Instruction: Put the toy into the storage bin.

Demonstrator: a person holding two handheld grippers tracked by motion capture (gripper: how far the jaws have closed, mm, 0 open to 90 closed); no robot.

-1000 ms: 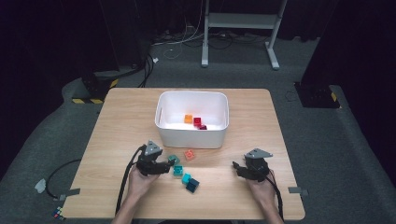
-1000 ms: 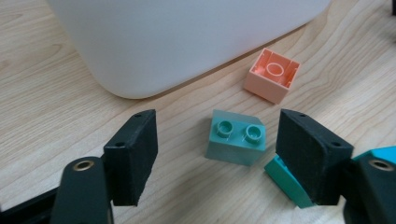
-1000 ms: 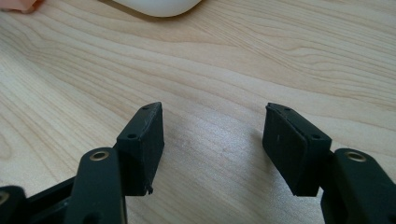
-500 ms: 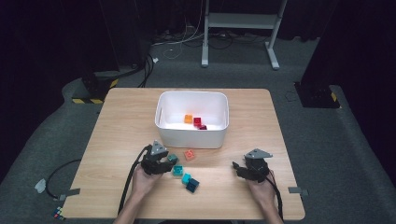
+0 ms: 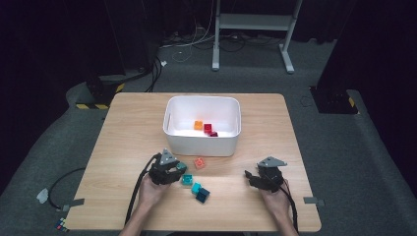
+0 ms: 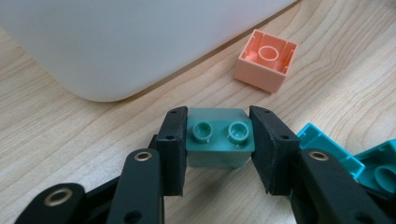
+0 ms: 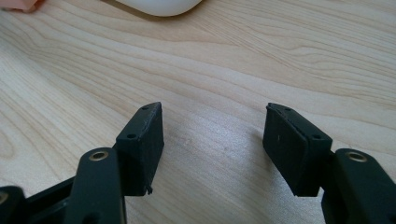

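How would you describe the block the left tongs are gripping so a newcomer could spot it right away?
Start at the white bin in the middle of the wooden table, then come to the table's near edge on its left side, where the left tongs have just closed. Between their pads sits the green block: muted sea-green with two studs up, duller than the bright teal blocks beside it, unlike the upturned peach one.
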